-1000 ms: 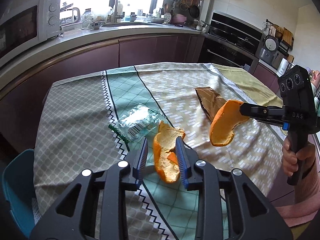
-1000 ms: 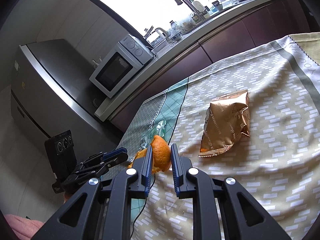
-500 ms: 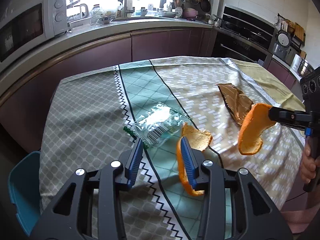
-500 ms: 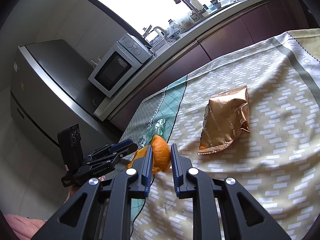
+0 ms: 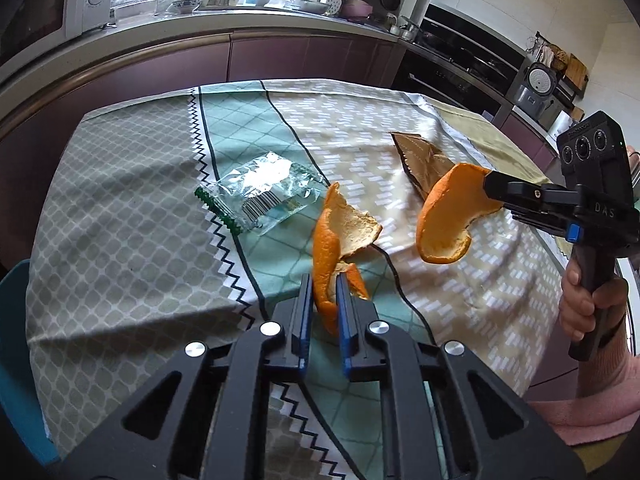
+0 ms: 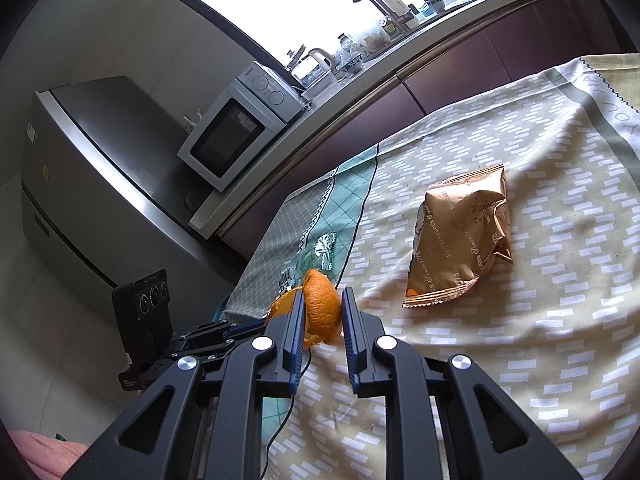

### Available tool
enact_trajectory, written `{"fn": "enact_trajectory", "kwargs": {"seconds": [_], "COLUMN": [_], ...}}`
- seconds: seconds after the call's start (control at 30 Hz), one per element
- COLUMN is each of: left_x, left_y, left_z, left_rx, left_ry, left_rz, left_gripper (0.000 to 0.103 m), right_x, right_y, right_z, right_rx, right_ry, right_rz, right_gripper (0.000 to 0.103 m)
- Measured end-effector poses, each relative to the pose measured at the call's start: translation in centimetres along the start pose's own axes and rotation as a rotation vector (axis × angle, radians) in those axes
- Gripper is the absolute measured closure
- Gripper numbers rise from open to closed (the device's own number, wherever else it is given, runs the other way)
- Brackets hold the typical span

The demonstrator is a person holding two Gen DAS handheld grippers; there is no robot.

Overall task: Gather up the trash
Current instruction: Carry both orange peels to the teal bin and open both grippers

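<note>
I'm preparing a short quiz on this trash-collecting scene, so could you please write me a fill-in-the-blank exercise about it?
1. The right claw holds a curved piece of orange ____ clear of the tablecloth.
2. The left claw is closing on a second peel, whose far end lies beside a clear ____ wrapper.
3. The snack bag lying flat on the cloth is ____ in colour.

Missing words: peel; plastic; gold
</note>
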State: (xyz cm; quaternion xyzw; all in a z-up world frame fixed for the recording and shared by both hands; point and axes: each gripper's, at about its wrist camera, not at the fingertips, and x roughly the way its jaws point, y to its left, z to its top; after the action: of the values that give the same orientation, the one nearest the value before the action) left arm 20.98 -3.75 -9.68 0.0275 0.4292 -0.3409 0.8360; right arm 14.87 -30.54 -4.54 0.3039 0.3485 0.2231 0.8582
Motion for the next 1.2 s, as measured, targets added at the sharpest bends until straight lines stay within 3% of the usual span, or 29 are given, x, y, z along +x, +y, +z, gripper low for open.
{"fn": "enact_trajectory", "kwargs": {"seconds": [0.17,0.4,0.77,1.2], "left_x": [-1.2,-5.3,-12.7,-19.0], "left_y": [-0.7,-0.1,4.9,12.1], "left_z": [-0.5,-1.4,-4.2,-8.2], "left_rx": [0.001,-0.017,-0.112,-0.264], "left_ry": [-0.035,-0.112,-0.21,-0.273], "left_rz": [-0.02,0.021,0.188,0.367], "left_gripper": [0.095,0.095,0.095,0.095], "right_x": [0.1,0.8,4.8,13.2], "right_y": [0.7,2.5,7.3,14.6], "right_z": [0.0,0.0,-0.1,-0.1], "right_rx": [-0.008,-0.031,-0.078,-0.176], "right_ry": [-0.002,0.009,0.074,0.21], "right_rz": [0.001,0.029,0.123,0.225], "right_gripper": [0.086,0.086,0.086,0.086]}}
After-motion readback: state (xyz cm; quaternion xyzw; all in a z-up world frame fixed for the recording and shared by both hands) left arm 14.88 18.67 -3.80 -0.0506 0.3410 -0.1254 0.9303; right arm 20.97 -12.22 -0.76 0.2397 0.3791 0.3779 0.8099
